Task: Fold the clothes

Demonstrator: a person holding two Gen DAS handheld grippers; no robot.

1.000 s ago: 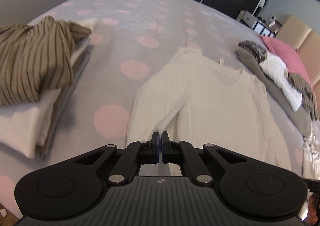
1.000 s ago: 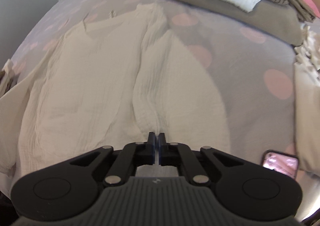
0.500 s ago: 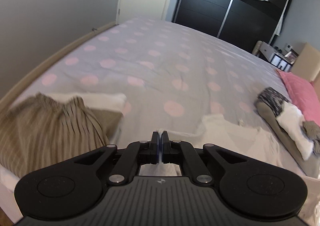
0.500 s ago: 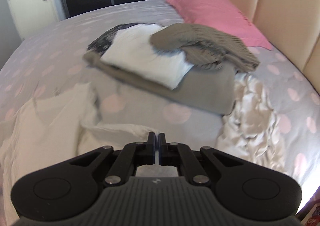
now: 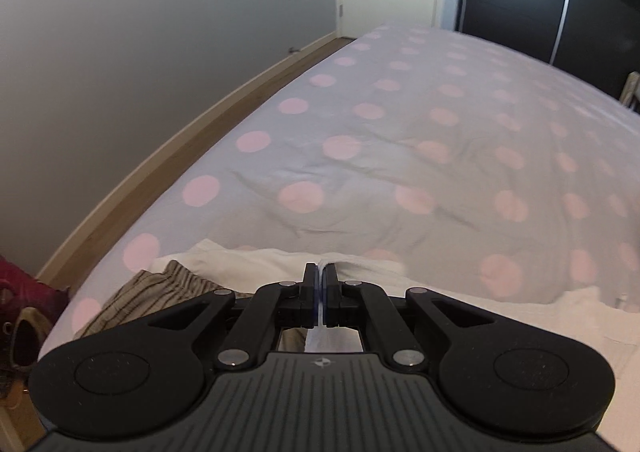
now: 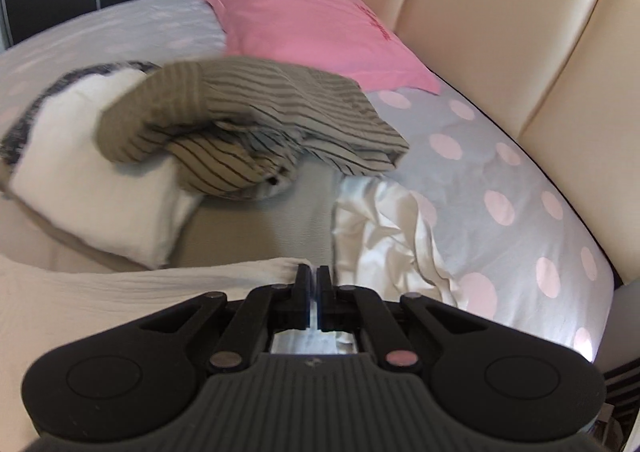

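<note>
A cream ribbed sweater point(image 5: 360, 266) bunches right at the tips of my left gripper point(image 5: 321, 272), which is shut with a fold of it pinched between the pads. More of the fabric shows through the gap under the fingers. In the right wrist view the same sweater point(image 6: 120, 292) spreads to the lower left. My right gripper point(image 6: 314, 276) is shut on its edge. Most of the garment is hidden below both grippers.
On the grey, pink-dotted bed cover point(image 5: 400, 139), a brown striped garment point(image 5: 168, 286) lies on the left. A pile with a striped top point(image 6: 260, 119) and a white folded piece point(image 6: 88, 171) sits ahead on the right. Beside it are crumpled satin cloth point(image 6: 384, 228), a pink pillow point(image 6: 312, 19) and the headboard point(image 6: 500, 31).
Both grippers stayed shut and swung up and forward, drawing the sweater's edge with them. The flat sweater body has dropped out of view; the far bed, wall and headboard now fill the frames.
</note>
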